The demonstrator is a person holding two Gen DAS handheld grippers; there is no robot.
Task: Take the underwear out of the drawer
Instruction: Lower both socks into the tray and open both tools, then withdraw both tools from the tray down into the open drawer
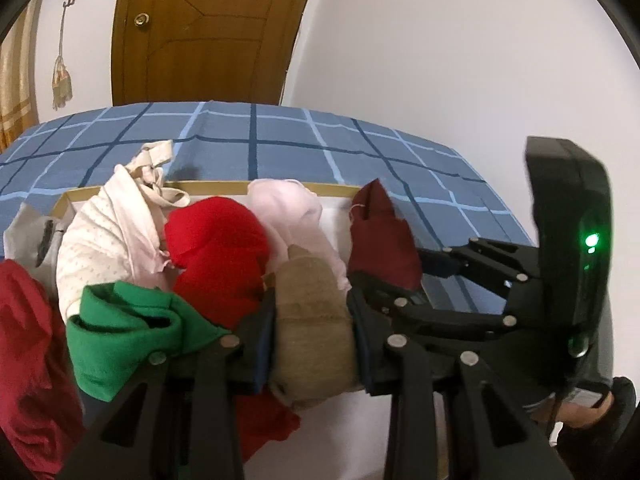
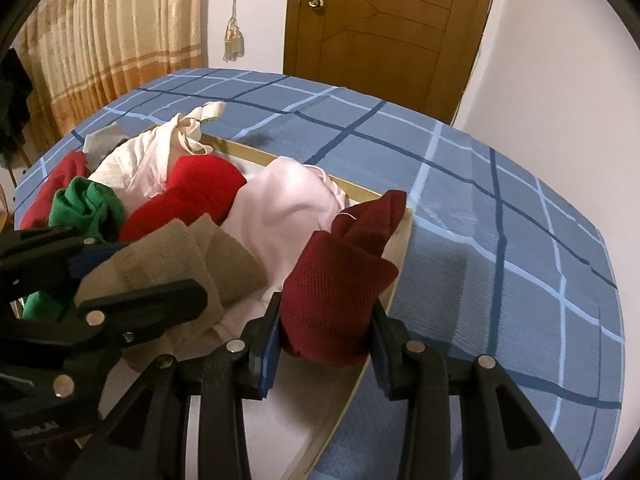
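A shallow drawer with a pale wooden rim (image 2: 372, 194) lies on a blue checked bed and holds several rolled underwear pieces. My left gripper (image 1: 314, 320) is shut on a beige piece (image 1: 312, 332); the beige piece also shows in the right wrist view (image 2: 176, 264). My right gripper (image 2: 326, 332) is shut on a dark maroon piece (image 2: 340, 280) at the drawer's right edge; the maroon piece also shows in the left wrist view (image 1: 380, 236). Bright red (image 1: 216, 248), green (image 1: 120, 332), pale pink (image 2: 280, 208) and cream (image 1: 104, 236) pieces lie in the drawer.
The blue checked bedspread (image 2: 500, 240) spreads around the drawer. A wooden door (image 2: 384, 32) and a white wall stand behind the bed. Tan curtains (image 2: 100, 40) hang at the left. A tassel (image 2: 234, 40) hangs on the wall.
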